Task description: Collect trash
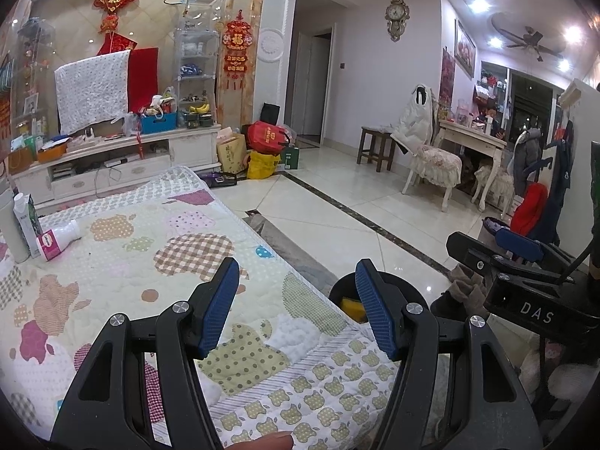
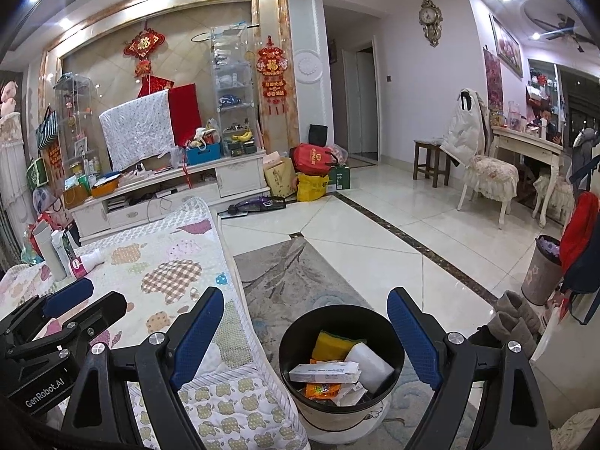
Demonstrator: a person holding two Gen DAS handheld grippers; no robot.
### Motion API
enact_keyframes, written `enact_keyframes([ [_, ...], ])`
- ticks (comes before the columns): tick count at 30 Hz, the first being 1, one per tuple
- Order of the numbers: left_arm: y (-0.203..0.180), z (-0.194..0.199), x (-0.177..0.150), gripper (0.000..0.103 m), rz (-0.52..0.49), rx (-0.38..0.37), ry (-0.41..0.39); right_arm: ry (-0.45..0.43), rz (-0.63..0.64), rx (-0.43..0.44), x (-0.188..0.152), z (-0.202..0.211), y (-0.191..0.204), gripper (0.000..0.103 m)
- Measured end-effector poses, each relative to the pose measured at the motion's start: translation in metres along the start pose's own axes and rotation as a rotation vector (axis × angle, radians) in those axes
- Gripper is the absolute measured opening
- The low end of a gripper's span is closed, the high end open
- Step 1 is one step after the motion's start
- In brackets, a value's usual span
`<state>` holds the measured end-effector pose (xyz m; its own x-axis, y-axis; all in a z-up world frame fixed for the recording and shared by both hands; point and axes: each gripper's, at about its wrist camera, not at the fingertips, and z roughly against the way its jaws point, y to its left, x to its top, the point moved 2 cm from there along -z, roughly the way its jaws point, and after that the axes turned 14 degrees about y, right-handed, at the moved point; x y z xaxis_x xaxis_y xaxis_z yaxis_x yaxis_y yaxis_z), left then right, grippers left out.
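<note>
**Beside the quilted counter: bin loaded, both tongs empty**

On floor rug, hard against counter edge: black trash bin (image 2: 341,360), holding yellow packet, white carton, orange wrapper and crumpled paper. Positioned low and close, presumably for short drops from counter (image 1: 157,262).

Farther along counter: toppled pink-labelled bottle (image 1: 58,240) beside upright carton and cylinder; likely remaining trash.

Right tongs (image 2: 305,333) held wide apart above bin, gripping nothing. Left tongs (image 1: 296,307) part-open over counter edge, likewise empty.

Bin mostly hidden behind finger in left view. Carton print illegible. Bin depth not discernible.
</note>
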<state>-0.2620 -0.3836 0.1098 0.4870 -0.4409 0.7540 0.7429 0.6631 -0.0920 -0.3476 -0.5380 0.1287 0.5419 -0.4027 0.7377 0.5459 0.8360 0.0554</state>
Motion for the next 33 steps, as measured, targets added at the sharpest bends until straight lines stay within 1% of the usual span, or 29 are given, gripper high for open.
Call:
enact_keyframes([
  [16, -0.0057, -0.0042, -0.0002, 0.063, -0.011, -0.010, 0.019, 0.020, -0.015, -0.007, -0.0045, -0.0017, -0.0062, 0.088],
  [33, -0.0024, -0.0086, 0.0003, 0.063, 0.008, -0.019, 0.034, 0.023, -0.020, -0.011, -0.0072, -0.0035, -0.0100, 0.088],
])
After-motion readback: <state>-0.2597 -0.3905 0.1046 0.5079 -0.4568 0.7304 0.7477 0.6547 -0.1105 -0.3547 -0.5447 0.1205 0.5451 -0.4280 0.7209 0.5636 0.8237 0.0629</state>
